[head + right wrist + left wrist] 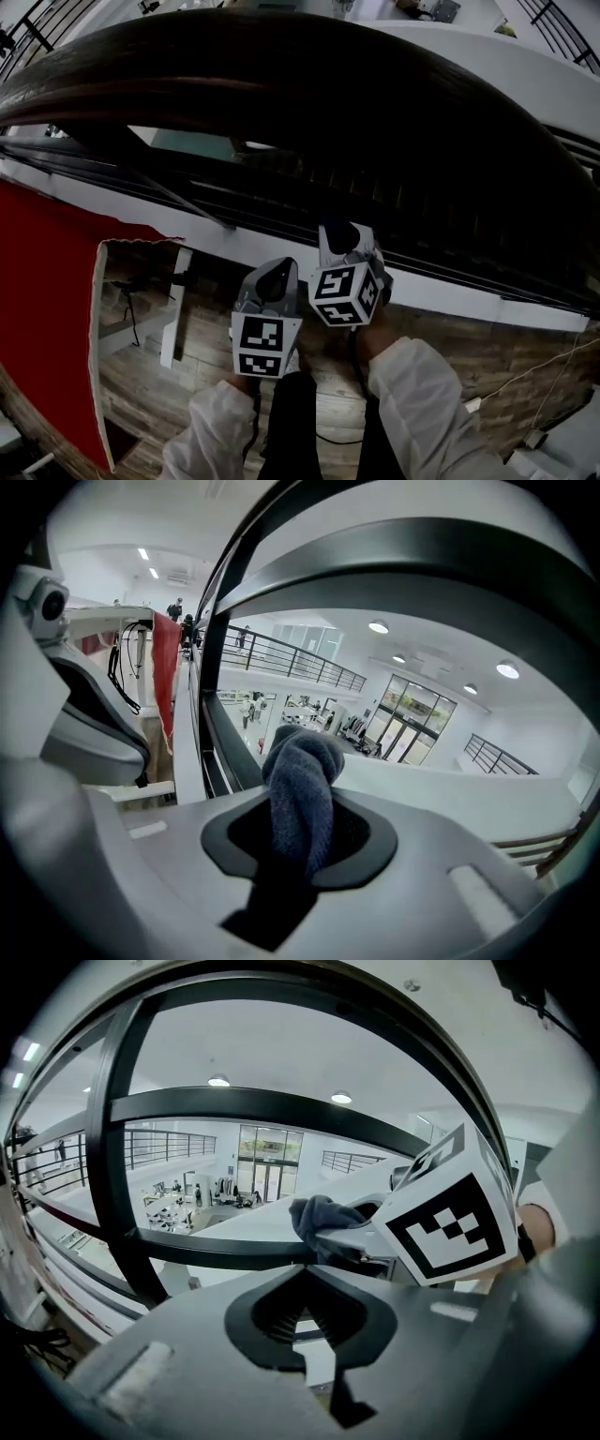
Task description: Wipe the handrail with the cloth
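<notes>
one cloth (300, 780) pinched by right gripper (294, 853)

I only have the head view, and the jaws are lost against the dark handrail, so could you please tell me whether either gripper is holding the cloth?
Observer: Yes, the right gripper is shut on a dark grey cloth, which sticks up from between its jaws.
Operator: Thank you. Is the left gripper holding anything?
Observer: No, the left gripper has its jaws together with nothing between them.
Operator: Is the cloth on the handrail yet?
Observer: Not as the right gripper view shows it: the handrail arcs above the cloth's tip, with open hall showing between them.
</notes>
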